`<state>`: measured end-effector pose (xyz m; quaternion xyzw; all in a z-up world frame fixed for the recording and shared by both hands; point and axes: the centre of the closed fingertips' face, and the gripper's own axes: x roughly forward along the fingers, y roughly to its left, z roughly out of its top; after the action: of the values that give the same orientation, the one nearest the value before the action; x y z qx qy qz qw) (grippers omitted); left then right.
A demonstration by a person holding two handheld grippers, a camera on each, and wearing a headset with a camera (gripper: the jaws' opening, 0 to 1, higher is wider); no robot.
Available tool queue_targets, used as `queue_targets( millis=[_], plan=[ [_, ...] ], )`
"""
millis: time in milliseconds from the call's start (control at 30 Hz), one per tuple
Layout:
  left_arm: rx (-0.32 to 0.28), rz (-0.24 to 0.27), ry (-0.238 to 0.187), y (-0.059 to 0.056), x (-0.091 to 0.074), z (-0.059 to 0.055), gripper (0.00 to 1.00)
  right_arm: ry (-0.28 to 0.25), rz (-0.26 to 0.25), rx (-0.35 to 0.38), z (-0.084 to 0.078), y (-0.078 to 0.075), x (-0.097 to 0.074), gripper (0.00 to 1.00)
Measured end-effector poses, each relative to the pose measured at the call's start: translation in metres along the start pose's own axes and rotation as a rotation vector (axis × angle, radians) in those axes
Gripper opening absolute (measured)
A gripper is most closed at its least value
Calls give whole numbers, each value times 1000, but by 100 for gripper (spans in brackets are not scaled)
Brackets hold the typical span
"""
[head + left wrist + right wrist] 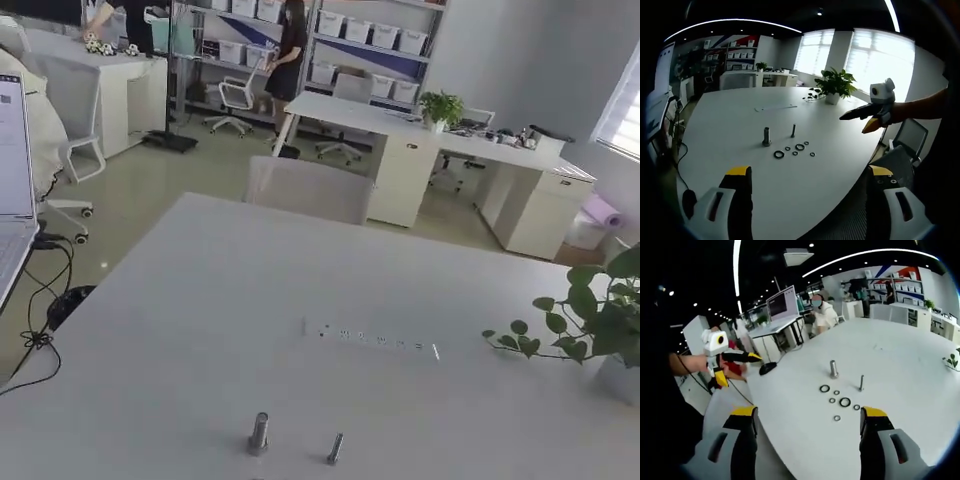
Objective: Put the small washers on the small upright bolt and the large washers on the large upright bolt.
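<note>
The left gripper [809, 172] has its jaws spread wide. They hold nothing and touch nothing, and it hangs in the air off the table's near edge. The right gripper [808, 412] is the same: jaws far apart, empty, in the air beyond the edge on the other side.

The table [200, 330] is white and broad. In the head view a laptop [12, 170] sits at its left edge, a power strip [370, 338] is set into the middle, and a plant [590, 320] stands at the right. Beyond it is an office with a chair [310, 190], white desks [400, 140] and shelves of bins [360, 30].

The large bolt [259, 433] stands upright with the small bolt [335, 448] just to its right. Six washers [800, 147], two large and four small, lie flat on the table on the near side of the bolts, scattered close together. Bolts and washers lie ahead of both grippers, well apart from either pair of jaws.
</note>
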<state>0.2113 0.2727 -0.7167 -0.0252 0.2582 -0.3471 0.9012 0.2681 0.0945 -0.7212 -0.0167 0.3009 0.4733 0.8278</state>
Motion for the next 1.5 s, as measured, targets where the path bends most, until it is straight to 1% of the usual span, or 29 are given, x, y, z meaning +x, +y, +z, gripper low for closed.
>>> queue_targets(
  millis=[133,233,267,367,400,433,467,500,533,567,600,633,667,700,733,800,867,933,1000,1067,1133,1200,1233,1300,1333,1367,1400,1433,1500],
  plan=[
    [-4,-9,11,-3,2,-5,94,-17,16,-11,14,-2,9,84],
    [-18,-18,11,-5,3,-7,92,-10,20,-15,15,-5,17,84],
    [-26,-17,5,-5,3,-7,91,-3,26,-17,16,-5,20,83],
    [-34,-19,1,-6,4,-9,91,-5,24,-25,20,-6,24,81],
    [-34,-20,5,-7,4,-11,91,-23,26,-30,25,-6,24,81],
    [-36,-23,9,-8,4,-12,90,-68,32,-25,37,-5,23,81],
    [-36,-28,9,-9,4,-12,90,-119,43,1,51,-3,21,81],
    [-35,-33,12,-9,4,-13,90,-177,49,8,64,-2,18,80],
    [-30,-36,15,-10,5,-14,90,-205,44,-6,73,-2,15,77],
    [-27,-37,18,-9,5,-15,90,-160,25,-50,73,-4,12,74],
    [-26,-37,22,-9,5,-15,90,-139,19,-51,72,-6,13,75],
    [-26,-39,25,-9,6,-17,90,-141,27,-37,74,-6,14,76],
    [-27,-40,28,-8,6,-17,90,-134,29,-20,72,-8,16,77],
    [-30,-42,32,-8,6,-19,89,-96,20,-35,65,-12,18,77],
    [-29,-43,34,-8,6,-19,89,-60,22,-49,58,-13,19,75],
    [-16,-45,46,-7,6,-21,88,-36,44,-49,55,-8,23,73],
    [-7,-45,53,-7,6,-23,88,-19,48,-79,54,-6,26,74],
    [-10,-49,57,-6,6,-23,88,2,48,-87,52,-7,30,74],
    [-10,-51,60,-5,6,-23,88,1,44,-99,53,-9,30,73],
    [-8,-52,65,-3,6,-23,87,-5,42,-89,55,-13,27,73],
    [-6,-54,63,-2,5,-21,86,-5,23,-91,52,-20,19,73],
    [-7,-57,62,-1,5,-20,86,26,6,-93,43,-26,11,72],
    [-4,-60,66,0,5,-20,86,54,-1,-108,35,-29,5,72],
    [3,-64,70,1,6,-20,85,78,-19,-106,32,-34,-3,70],
    [4,-64,71,1,6,-20,85,109,-27,-114,31,-37,-7,69],
    [4,-64,69,2,6,-19,85,123,-42,-167,36,-41,-11,68],
    [2,-65,66,2,6,-19,85,117,-44,-190,42,-42,-12,68],
    [-1,-67,63,2,6,-19,85,117,-39,-179,48,-41,-12,68],
    [0,-70,67,2,7,-20,85,128,-30,-192,54,-40,-9,69]
  ],
)
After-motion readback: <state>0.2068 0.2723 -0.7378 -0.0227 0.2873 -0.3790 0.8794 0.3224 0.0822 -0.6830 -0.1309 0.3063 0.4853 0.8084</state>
